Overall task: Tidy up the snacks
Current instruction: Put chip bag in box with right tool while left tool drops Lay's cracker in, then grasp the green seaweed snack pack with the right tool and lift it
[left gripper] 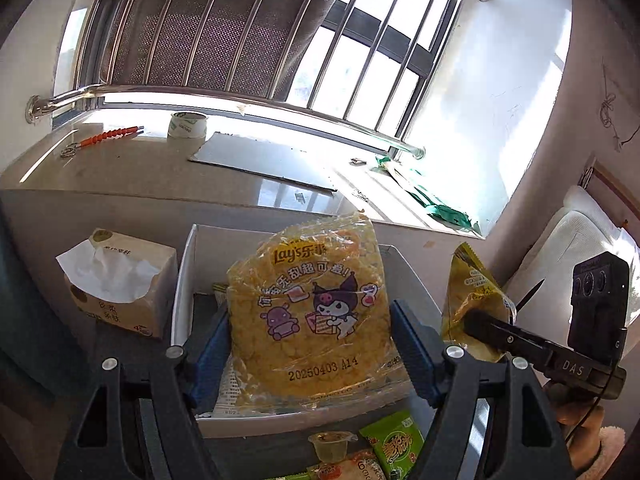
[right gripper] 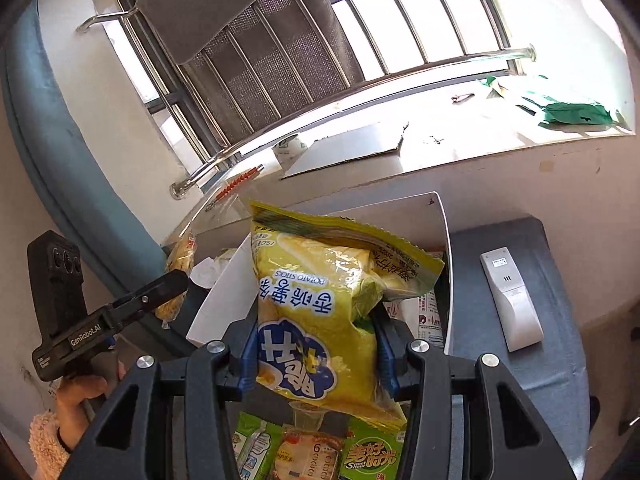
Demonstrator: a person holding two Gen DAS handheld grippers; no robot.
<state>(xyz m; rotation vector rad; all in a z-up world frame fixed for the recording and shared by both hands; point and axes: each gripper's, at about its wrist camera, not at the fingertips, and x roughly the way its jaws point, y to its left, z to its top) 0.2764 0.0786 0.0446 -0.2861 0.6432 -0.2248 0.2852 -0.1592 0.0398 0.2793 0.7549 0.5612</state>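
Note:
My left gripper (left gripper: 310, 344) is shut on a clear Lay's bag of yellow chips (left gripper: 312, 312) with cartoon figures, held upright over the white box (left gripper: 182, 280). My right gripper (right gripper: 316, 344) is shut on a yellow potato sticks bag (right gripper: 320, 304), held above the near edge of the same white box (right gripper: 446, 264). The right gripper and its bag (left gripper: 474, 300) show at the right of the left wrist view. The left gripper shows at the left of the right wrist view (right gripper: 160, 292). More snacks lie in front of the box: a green packet (left gripper: 396, 444) and a jelly cup (left gripper: 330, 444).
A tissue box (left gripper: 116, 284) stands left of the white box. A white remote (right gripper: 510, 300) lies on the dark table right of it. The windowsill behind holds a tape roll (left gripper: 187, 125), cardboard sheet (left gripper: 264, 160) and green wrapper (left gripper: 440, 208). A bed (left gripper: 580, 240) is at the right.

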